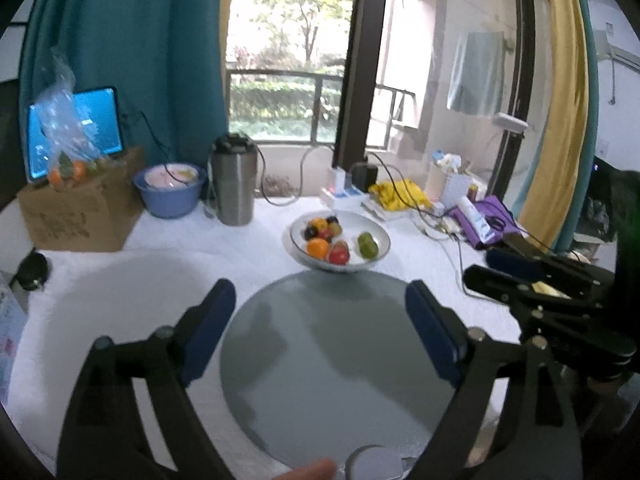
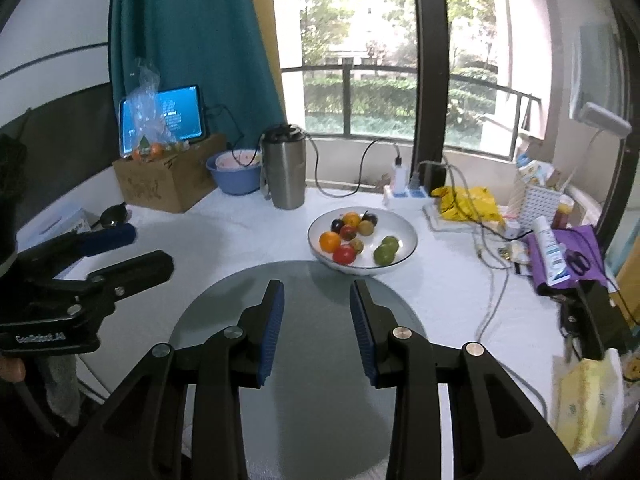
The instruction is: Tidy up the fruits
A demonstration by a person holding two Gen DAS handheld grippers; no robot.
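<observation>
Fruit's all piled in the white bowl (image 2: 405,250) at the far edge of the grey mat (image 2: 320,360). Left gripper (image 1: 320,312) spread wide, right gripper (image 2: 317,312) partly apart, both empty above the mat, prob lining up a grab.

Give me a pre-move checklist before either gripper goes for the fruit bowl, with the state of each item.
1. Left gripper empty, jaws wide: ok.
2. Right gripper empty, jaws apart but narrower: ok.
3. White bowl upright on the table, fruit inside: ok.
4. Path over the grey round mat to the bowl clear: ok.
5. Green fruits sit apart from the other fruit, easy to reach: ok.
6. Cables lie right of the bowl, a possible snag for the right gripper: cannot tell.
</observation>
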